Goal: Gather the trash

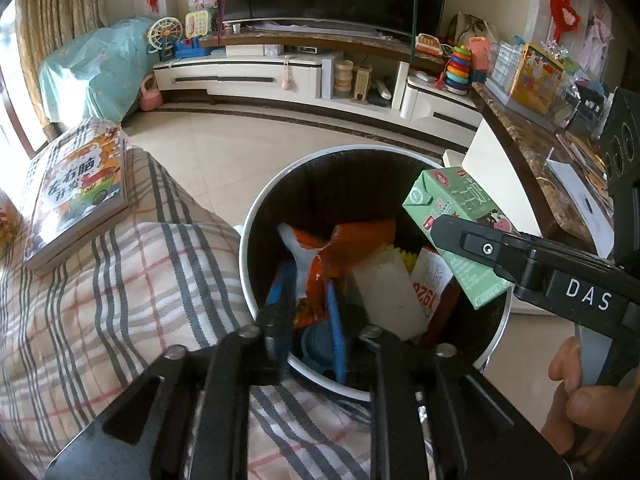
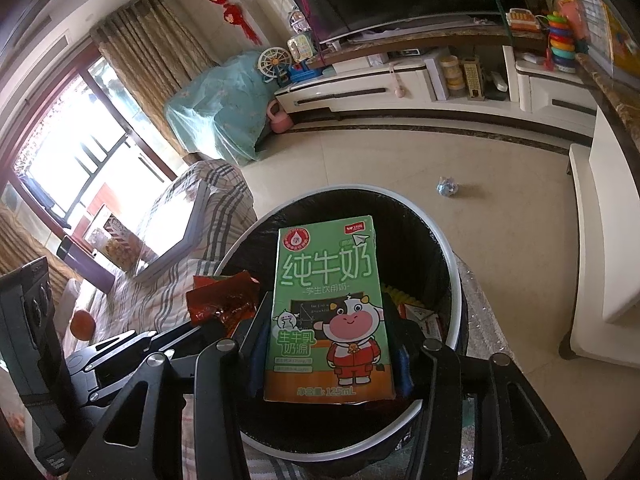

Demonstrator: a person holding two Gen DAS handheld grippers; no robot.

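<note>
The right gripper [image 2: 326,354] squeezed a green cardboard milk carton [image 2: 328,304] with a cartoon cow, holding it over the round white-rimmed trash bin [image 2: 448,248] near its right rim. It should let go gently there. The left gripper [image 1: 316,320] stood a little open, holding nothing.

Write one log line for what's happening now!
right gripper: shut on milk carton | over trash bin | left gripper: open, orange wrapper between

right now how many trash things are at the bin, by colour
green milk carton: 1
orange wrapper: 1
white block: 1
red and white box: 1
blue pieces: cannot count
total told apart: 4
</note>
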